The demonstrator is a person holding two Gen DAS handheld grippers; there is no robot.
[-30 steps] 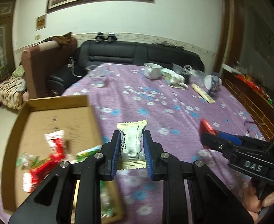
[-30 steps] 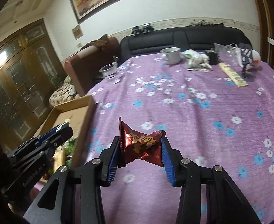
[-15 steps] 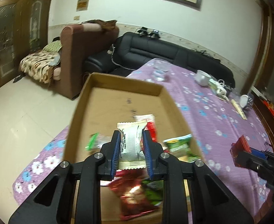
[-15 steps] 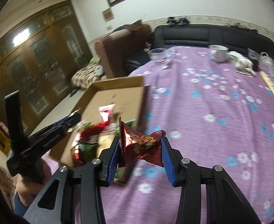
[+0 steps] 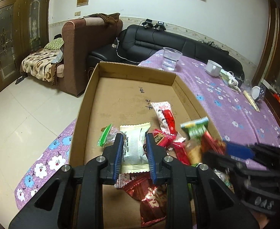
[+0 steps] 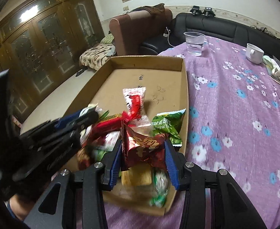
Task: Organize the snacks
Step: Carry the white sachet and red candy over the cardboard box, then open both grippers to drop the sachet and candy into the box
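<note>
The left gripper (image 5: 134, 156) is clenching a white snack packet (image 5: 135, 147) over the cardboard box (image 5: 94, 95); the right gripper (image 6: 142, 155) is gripping a dark red wrapper (image 6: 143, 148). Loose snacks (image 5: 165, 118) are crowding the near end. The far floor is lying bare. A plastic cup (image 6: 194, 43) is standing beyond the far wall.

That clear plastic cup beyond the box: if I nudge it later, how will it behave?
The clear plastic cup looks thin-walled and only part full, so probably light and apt to tip or slosh. Its smooth sides may slip or buckle under a hard pinch. The cloth-covered table may snag its base.
</note>
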